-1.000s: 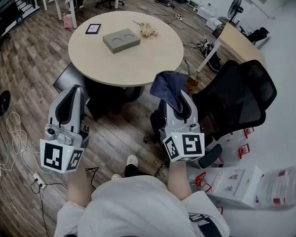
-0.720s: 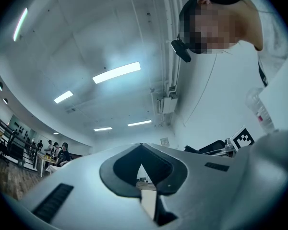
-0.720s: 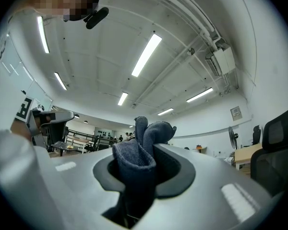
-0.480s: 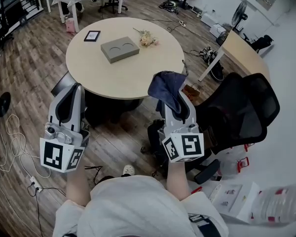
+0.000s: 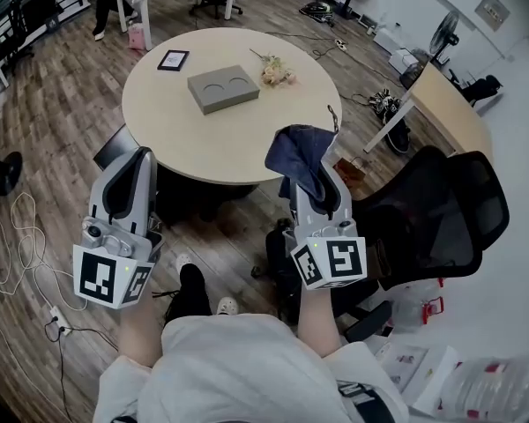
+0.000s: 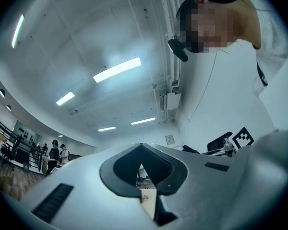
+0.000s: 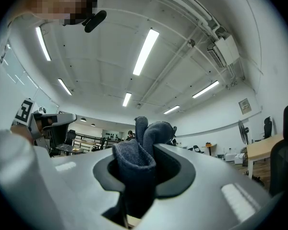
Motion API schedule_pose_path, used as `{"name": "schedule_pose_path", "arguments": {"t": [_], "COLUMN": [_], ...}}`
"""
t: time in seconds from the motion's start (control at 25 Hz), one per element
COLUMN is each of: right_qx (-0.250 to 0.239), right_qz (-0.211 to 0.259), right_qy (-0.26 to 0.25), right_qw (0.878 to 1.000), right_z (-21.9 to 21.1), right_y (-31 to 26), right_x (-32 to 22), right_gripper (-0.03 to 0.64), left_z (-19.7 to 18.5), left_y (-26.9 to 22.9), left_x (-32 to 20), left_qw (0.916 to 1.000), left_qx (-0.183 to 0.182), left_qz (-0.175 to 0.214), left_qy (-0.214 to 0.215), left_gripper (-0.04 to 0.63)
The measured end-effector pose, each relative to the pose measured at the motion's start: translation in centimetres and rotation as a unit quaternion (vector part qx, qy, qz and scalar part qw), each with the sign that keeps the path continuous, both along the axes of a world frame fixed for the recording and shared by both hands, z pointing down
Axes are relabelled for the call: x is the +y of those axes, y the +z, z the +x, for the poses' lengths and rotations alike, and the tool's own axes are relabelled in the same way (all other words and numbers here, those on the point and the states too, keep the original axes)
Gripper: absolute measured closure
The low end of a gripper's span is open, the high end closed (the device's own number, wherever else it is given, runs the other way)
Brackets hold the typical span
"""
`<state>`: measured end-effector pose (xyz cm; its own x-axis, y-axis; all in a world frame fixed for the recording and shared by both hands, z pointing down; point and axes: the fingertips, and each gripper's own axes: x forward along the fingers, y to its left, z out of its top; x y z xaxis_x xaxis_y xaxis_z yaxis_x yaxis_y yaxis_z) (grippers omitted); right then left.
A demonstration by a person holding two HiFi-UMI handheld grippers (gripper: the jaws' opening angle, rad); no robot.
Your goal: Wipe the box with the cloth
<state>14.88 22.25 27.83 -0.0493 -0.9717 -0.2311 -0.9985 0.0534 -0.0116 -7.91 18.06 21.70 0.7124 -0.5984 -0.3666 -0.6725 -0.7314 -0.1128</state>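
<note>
A flat grey box [image 5: 223, 89] with two round hollows lies on the round beige table [image 5: 203, 144], well ahead of both grippers. My right gripper [image 5: 310, 167] is shut on a dark blue cloth [image 5: 298, 155], which bunches out above its jaws; the cloth [image 7: 140, 155] fills the jaw gap in the right gripper view. My left gripper [image 5: 134, 167] hangs at the table's near left edge with its jaws closed together and nothing between them; the left gripper view [image 6: 143, 176] looks up at the ceiling.
A small framed picture [image 5: 172, 60] and a bunch of dried flowers [image 5: 276, 70] lie on the table beside the box. A black office chair [image 5: 441, 210] stands at my right. Cables [image 5: 22, 263] trail over the wooden floor at left.
The view has shifted a little as the person steps toward the table. Both grippers keep the same pose, and the cloth stays held in the right one.
</note>
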Motion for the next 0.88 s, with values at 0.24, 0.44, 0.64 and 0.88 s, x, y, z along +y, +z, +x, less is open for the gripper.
{"name": "schedule_pose_path", "arguments": {"t": [0.24, 0.44, 0.64, 0.88], "right_qx": [0.001, 0.0, 0.003, 0.003], "right_qz": [-0.001, 0.004, 0.009, 0.008], "right_qy": [0.0, 0.004, 0.007, 0.015], "right_qw": [1.0, 1.0, 1.0, 1.0], "right_z": [-0.6, -1.1, -1.9, -3.3], "right_y": [0.0, -0.6, -1.3, -1.6], "right_x": [-4.8, -9.9, -14.8, -19.7], "right_gripper": [0.518, 0.518, 0.518, 0.518], "left_z": [-0.5, -1.3, -2.1, -3.4], "left_y": [0.4, -0.2, -0.8, -1.2], "left_x": [-4.8, -9.9, -14.8, -20.4], "left_qw": [1.0, 1.0, 0.9999, 0.9997], "left_qx": [0.002, 0.004, 0.008, 0.012], "left_qz": [-0.003, 0.001, 0.005, 0.005], "left_qy": [0.004, 0.005, 0.007, 0.018], "left_gripper": [0.592, 0.592, 0.592, 0.592]}}
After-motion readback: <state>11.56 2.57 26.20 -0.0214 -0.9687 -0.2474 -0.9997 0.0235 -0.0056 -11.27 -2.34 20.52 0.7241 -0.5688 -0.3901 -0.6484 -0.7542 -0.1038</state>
